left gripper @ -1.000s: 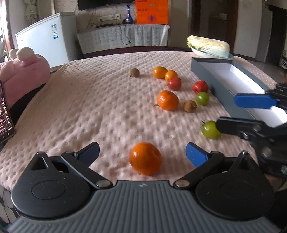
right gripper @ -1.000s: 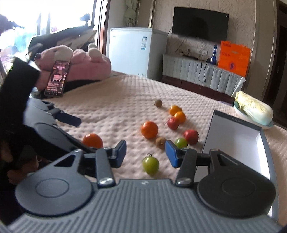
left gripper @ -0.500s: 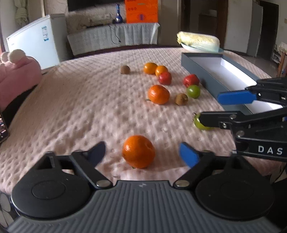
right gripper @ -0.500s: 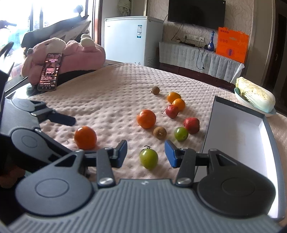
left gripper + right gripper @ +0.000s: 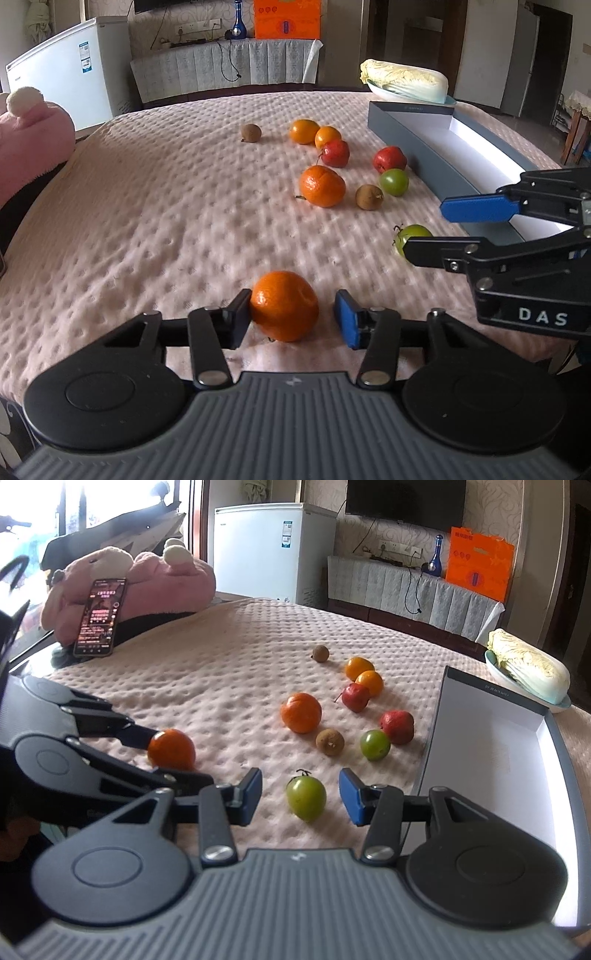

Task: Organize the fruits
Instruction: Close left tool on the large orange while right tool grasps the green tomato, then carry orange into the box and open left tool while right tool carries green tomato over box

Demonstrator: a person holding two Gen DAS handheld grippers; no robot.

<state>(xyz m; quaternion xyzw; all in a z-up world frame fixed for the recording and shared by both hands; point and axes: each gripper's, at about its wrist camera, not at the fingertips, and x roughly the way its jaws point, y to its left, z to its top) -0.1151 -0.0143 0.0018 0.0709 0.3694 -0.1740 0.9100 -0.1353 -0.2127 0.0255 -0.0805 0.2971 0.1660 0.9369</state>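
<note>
Fingers left: left gripper (image 5: 291, 314) jaws just closing round orange (image 5: 284, 305), lower centre; one pad touches, other has a gap.
Fingers right: right gripper (image 5: 301, 794) jaws just closing, green tomato (image 5: 306, 797) between, untouched.
Box: grey box (image 5: 491, 746) at right, empty.
Meaning: both grasps near; nothing lifted yet.

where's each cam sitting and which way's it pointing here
Left wrist: on the left tongs, angled down over the bedspread, framing an orange; the right tongs enter from the right.
Right wrist: on the right tongs, angled down at a green tomato; the left tongs enter from the left.
Shared: both fruits, the scattered pile, the grey box.
</note>
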